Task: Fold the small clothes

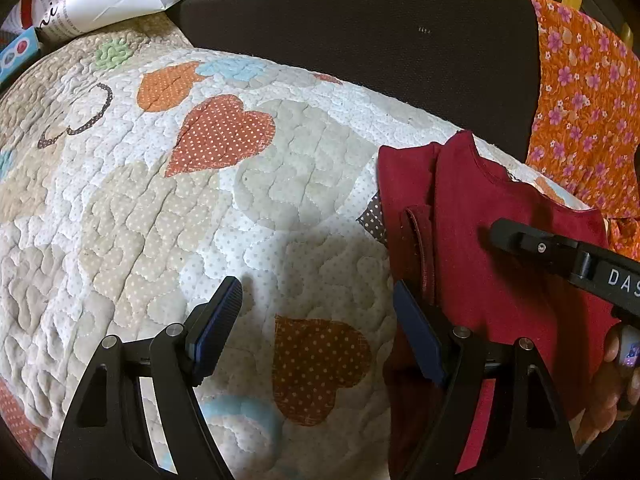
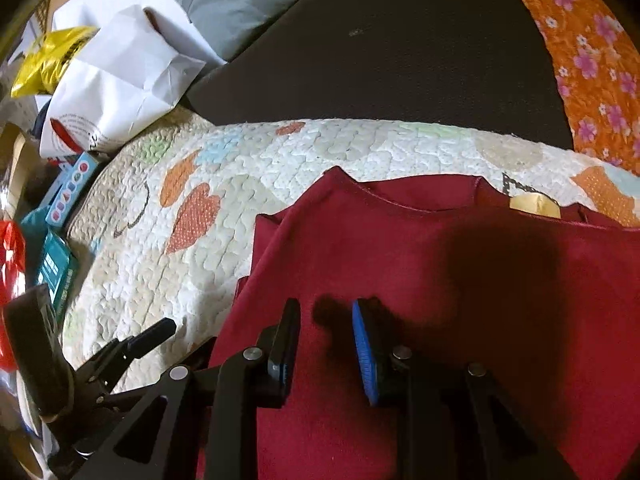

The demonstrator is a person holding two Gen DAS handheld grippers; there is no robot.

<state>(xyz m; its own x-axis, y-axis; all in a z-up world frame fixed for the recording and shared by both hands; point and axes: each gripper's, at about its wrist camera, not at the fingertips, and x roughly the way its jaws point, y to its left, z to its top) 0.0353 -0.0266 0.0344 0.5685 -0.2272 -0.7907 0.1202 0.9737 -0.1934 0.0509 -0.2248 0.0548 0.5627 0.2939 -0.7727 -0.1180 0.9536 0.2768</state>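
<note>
On a quilted bedspread (image 1: 192, 208) patterned with dotted hearts, a dark red sleeveless top (image 2: 460, 280) is spread, its neckline turned toward the dark cushion (image 1: 360, 40) at the far edge. In the left wrist view the garment is seen at the right side of the quilt, with one side panel folded inward over the body. The left gripper (image 1: 316, 300) is held with its jaws wide apart, nothing between them; one finger hangs over bare quilt and the other at the left edge of the top. The right gripper (image 2: 326, 320) is poised above the lower middle of the garment, its blue-padded jaws parted with a gap between them and no cloth caught; a shadow is cast on the fabric beneath. An orange floral cloth (image 1: 588, 100) is draped to the right beyond the top. White paper bags (image 2: 120, 72) and small boxes (image 2: 64, 196) are piled beside the quilt's left edge.
</note>
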